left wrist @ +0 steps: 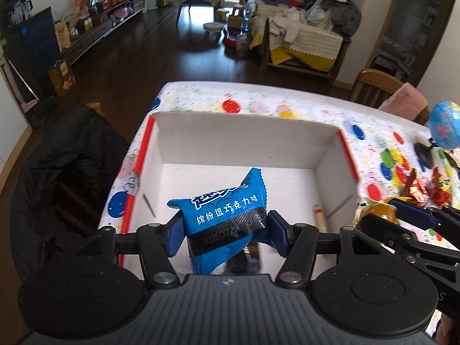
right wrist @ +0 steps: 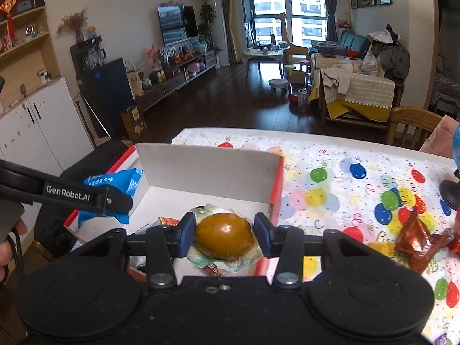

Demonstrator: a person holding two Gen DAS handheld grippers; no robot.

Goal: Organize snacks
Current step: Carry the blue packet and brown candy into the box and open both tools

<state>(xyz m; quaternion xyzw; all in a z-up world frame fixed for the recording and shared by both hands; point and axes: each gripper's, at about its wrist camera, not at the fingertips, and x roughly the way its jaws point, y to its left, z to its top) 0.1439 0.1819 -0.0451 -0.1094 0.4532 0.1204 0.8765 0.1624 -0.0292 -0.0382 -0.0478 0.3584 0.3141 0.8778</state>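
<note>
My left gripper [left wrist: 225,231] is shut on a blue snack packet [left wrist: 227,218] with white Chinese lettering and holds it above the open white box with red edges [left wrist: 244,143]. The packet also shows in the right wrist view [right wrist: 115,185], at the left gripper's arm. My right gripper [right wrist: 224,237] is shut on a packaged brown egg [right wrist: 225,237] in clear wrap and holds it over the box's near right corner [right wrist: 207,169]. The egg and right gripper show at the right edge of the left wrist view [left wrist: 376,214].
Red-wrapped snacks [right wrist: 417,238] lie on the balloon-patterned tablecloth [right wrist: 345,178] right of the box. A small globe on a black base [left wrist: 445,126] stands at the far right. A chair with a black jacket [left wrist: 72,172] is left of the table. Small items lie inside the box [left wrist: 319,215].
</note>
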